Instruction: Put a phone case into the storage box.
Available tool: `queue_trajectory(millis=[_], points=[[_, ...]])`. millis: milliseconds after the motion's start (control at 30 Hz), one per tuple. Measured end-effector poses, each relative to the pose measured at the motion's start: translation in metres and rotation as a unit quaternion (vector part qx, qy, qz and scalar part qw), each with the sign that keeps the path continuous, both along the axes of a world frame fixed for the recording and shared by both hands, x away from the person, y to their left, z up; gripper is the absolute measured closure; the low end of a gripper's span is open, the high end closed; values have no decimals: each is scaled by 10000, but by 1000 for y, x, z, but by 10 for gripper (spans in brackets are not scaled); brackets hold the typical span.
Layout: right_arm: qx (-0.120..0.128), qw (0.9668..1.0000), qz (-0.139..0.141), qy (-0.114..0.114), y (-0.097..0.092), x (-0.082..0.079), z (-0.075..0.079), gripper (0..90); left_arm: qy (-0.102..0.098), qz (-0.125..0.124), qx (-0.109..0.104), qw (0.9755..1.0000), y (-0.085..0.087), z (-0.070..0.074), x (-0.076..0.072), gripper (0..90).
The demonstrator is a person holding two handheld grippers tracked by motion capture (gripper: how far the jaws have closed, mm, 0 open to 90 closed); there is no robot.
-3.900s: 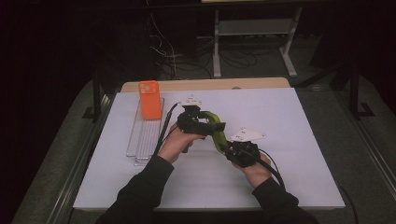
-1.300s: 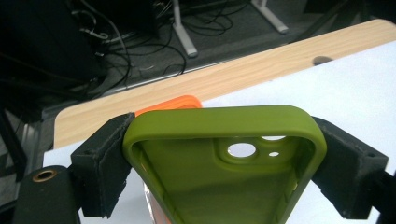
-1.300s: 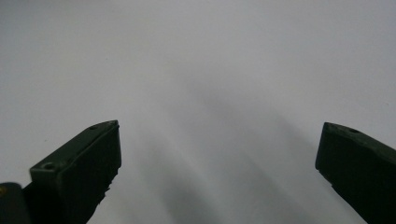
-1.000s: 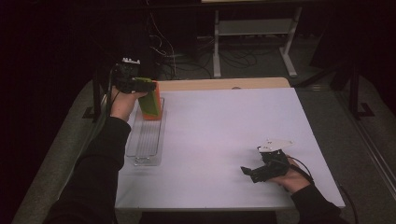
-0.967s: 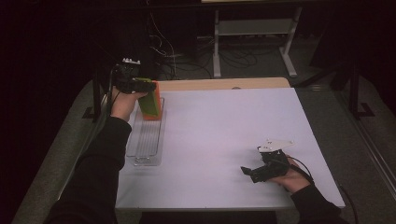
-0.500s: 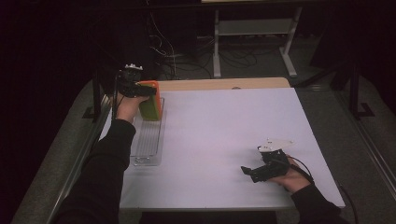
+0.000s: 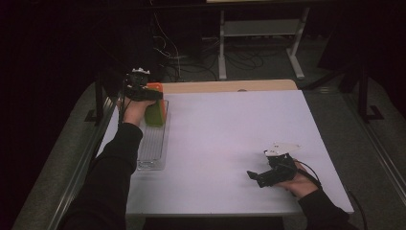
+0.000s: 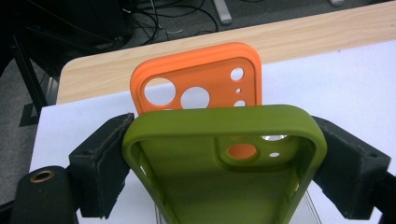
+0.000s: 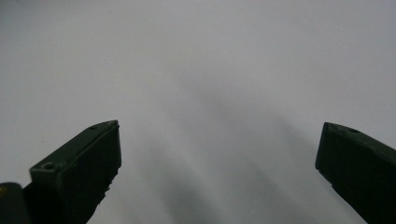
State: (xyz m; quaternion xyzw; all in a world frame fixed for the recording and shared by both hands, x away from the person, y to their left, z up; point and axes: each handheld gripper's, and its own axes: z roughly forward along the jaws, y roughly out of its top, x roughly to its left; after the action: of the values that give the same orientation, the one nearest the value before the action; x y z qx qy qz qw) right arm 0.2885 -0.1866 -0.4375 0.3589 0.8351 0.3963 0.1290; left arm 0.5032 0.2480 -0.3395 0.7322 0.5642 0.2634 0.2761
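Left claw (image 8: 224,158) of mine has just been easing open, pads still against the green case (image 8: 224,186), whose near end is cut off. It hides the orange case's (image 8: 196,79) foot. Right claw (image 9: 219,172) gapes empty.

The olive-green phone case (image 8: 224,154) (soft, with a raised camera window and small holes) stands on edge at the far left corner of the counter (image 7: 230,143), over the far end of the clear slotted rack (image 7: 152,143). Just behind it stands the orange phone case (image 8: 201,79), upright, with round camera cutouts.
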Motion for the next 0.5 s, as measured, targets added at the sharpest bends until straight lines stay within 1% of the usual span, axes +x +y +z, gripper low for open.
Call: queue_trajectory(millis=[67,100,167,200,267,300,367,400,433,467,500], points=[[45,10000,-41,50,1,-1,1,0,-16,34,-17,10000,-1,-1,0,137],[40,10000,-29,33,1,-1,0,0,-24,-2,25,10000,0,-2,1,136],[43,10000,-26,24,1,-1,1,0,-45,18,27,10000,-1,-4,0,135],[47,10000,-29,24,1,-1,1,0,-33,21,4,10000,0,-6,0,134],[47,10000,-34,27,1,-1,1,0,-130,29,-14,9999,1,-8,0,132],[43,10000,-37,34,1,-1,1,0,-140,52,-66,9999,1,-8,-1,132],[39,10000,-27,24,1,0,0,0,-150,36,-61,9999,1,-9,-1,130],[34,10000,-20,18,1,0,0,0,-153,23,-103,9998,2,-9,0,128],[30,10000,-20,18,1,0,0,0,-144,26,-204,9997,2,-9,0,114],[25,10000,-18,18,1,0,0,0,-180,43,-284,9994,1,-10,1,97],[15,10000,-7,8,1,0,0,0,-185,40,-280,9994,1,-10,1,92]])
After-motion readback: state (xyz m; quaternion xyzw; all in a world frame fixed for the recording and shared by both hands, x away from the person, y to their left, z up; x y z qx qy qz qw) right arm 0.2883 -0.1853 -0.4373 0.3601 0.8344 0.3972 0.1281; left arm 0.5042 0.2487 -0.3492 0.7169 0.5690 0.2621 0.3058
